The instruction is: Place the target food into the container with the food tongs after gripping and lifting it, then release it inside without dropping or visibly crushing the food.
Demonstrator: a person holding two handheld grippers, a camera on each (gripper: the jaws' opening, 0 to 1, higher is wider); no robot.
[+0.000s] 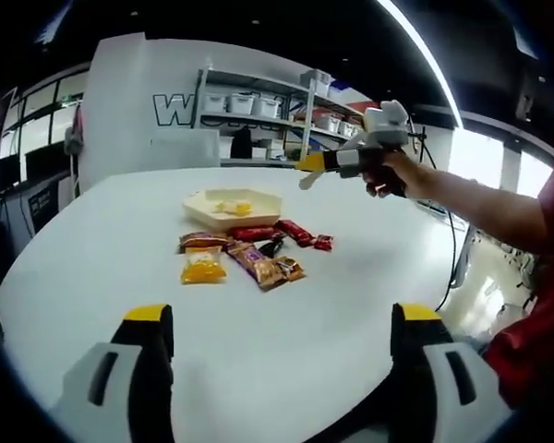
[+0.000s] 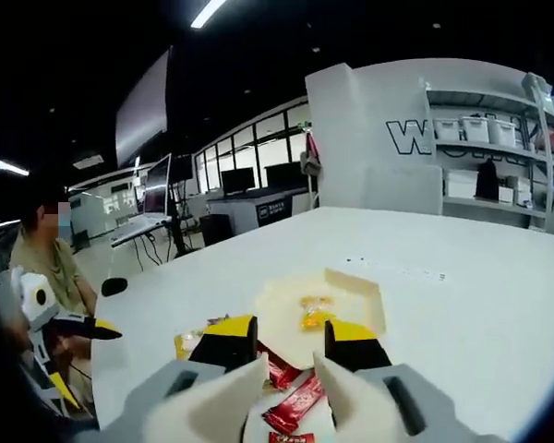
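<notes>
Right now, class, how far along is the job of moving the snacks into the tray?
Done: yellow food lies in the tray. In hand: the right hand-held gripper hovers open above the red packets, gripping nothing. Left: wrapped snacks lie on the table.

A lab-like office: shelving with bins [image 1: 258, 103], monitors [image 2: 236, 179], ceiling strip lights [image 2: 206, 12].

The left hand-held gripper [image 1: 282, 343] hangs low over the near edge of the table [image 1: 92, 249], jaws spread wide apart. The right hand-held gripper [image 1: 312, 170], gripped in a hand [image 1: 388, 173] on an outstretched forearm, hovers above the table's far side, jaws parted.
</notes>
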